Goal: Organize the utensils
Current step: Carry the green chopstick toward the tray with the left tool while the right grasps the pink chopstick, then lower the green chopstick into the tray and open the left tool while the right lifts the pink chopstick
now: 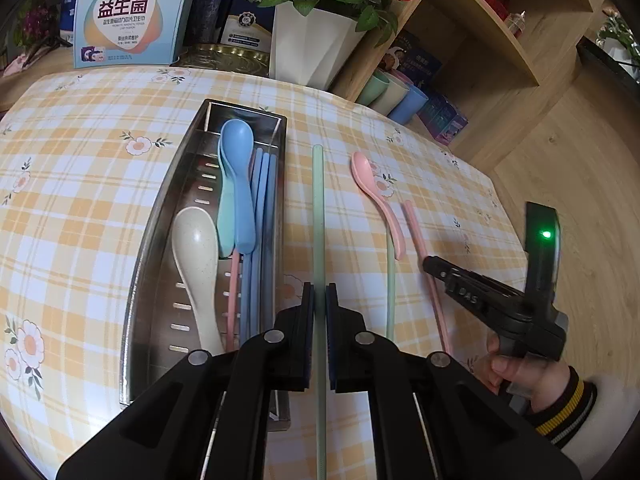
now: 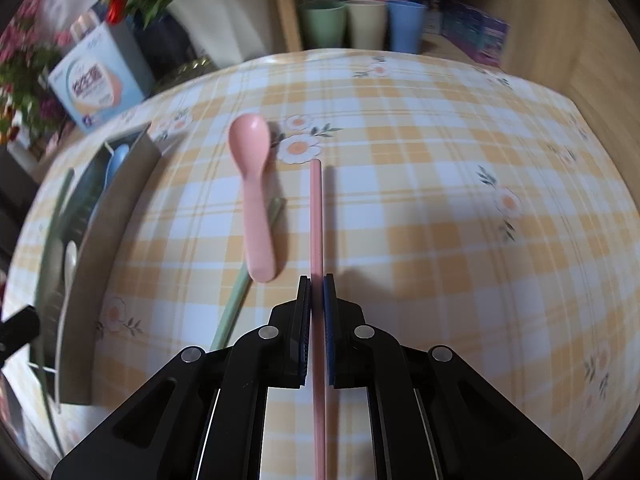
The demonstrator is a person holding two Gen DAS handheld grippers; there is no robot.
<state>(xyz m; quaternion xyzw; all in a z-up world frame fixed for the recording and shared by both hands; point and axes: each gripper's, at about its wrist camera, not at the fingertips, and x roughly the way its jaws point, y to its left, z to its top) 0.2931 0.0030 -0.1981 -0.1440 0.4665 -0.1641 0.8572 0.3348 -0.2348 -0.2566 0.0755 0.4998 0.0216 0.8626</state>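
Here the left claw (image 1: 320, 292) was clamped on a green chopstick (image 1: 318, 208), pads pressing it from both sides. The stick ran straight ahead from between the jaws, its far end beyond the claw tips, alongside the right wall of the steel tray (image 1: 160, 208) on the table (image 1: 80, 152). Whether it touched the cloth could not be told.

The right claw (image 2: 317, 292) was closed on a pink chopstick (image 2: 316, 216), which passed between the pads and extended forward over the table (image 2: 440, 200). In the left view, this claw (image 1: 434, 266) sat at the right edge, with the holding hand (image 1: 516, 364) below it.

Pink spoon (image 2: 254, 196) lay on the cloth just left of the pink chopstick, bowl away from the claw. A second green chopstick (image 2: 234, 304) lay under its handle, angled toward the right claw's left side.

The tray held a cream spoon (image 1: 194, 264), a blue spoon (image 1: 240, 184) stacked on a teal one, blue chopsticks (image 1: 260, 220) and one pink stick.
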